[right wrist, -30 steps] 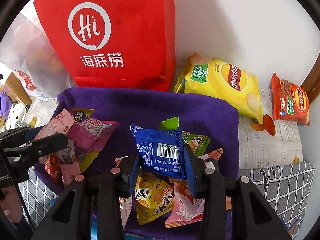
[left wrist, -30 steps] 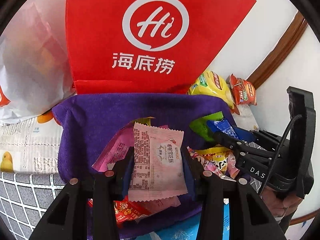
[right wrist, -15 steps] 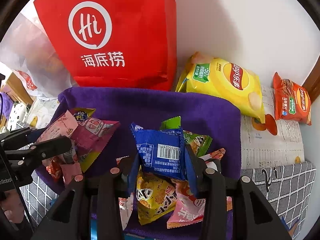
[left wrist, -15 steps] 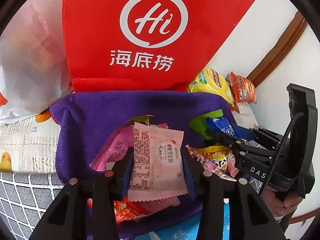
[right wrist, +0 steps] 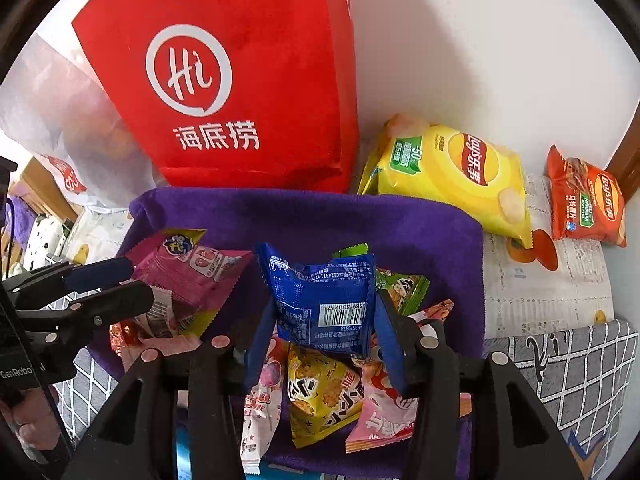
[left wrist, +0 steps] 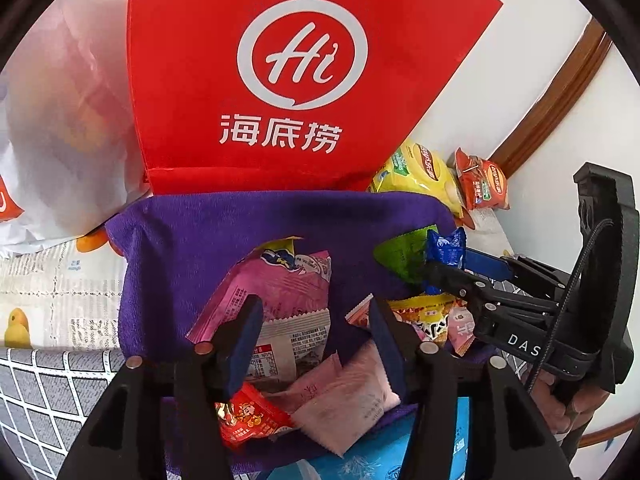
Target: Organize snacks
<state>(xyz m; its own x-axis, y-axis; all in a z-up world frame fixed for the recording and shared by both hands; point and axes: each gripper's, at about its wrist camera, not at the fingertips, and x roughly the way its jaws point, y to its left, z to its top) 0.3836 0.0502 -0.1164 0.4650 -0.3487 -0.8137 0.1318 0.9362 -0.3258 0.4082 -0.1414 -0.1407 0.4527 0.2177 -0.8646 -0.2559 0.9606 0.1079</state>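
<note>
A purple cloth (left wrist: 200, 240) (right wrist: 440, 236) holds a heap of small snack packets. My left gripper (left wrist: 316, 316) hovers over it with its jaws opening and nothing between them. Below it, a pale pink packet (left wrist: 352, 396) lies loose on the heap beside a small red packet (left wrist: 248, 416) and a magenta packet (left wrist: 280, 284). My right gripper (right wrist: 324, 320) is still shut on a blue packet (right wrist: 324, 300) with a barcode, though its jaws are opening. The packet hangs above yellow and pink packets. Each gripper shows in the other's view: the left gripper (right wrist: 138, 285) and the right gripper (left wrist: 444, 264).
A tall red paper bag (left wrist: 280, 80) (right wrist: 240, 100) stands right behind the cloth. A yellow chip bag (right wrist: 448, 176) and an orange-red chip bag (right wrist: 584, 200) lie at the right by the wall. A white plastic bag (left wrist: 60, 120) sits at the left. Grey checked fabric (right wrist: 580, 376) lies in front.
My left gripper's jaws have spread and the pale pink packet has dropped from them onto the heap. The right gripper's jaws have widened a little around the blue packet. Neither hand has shifted.
</note>
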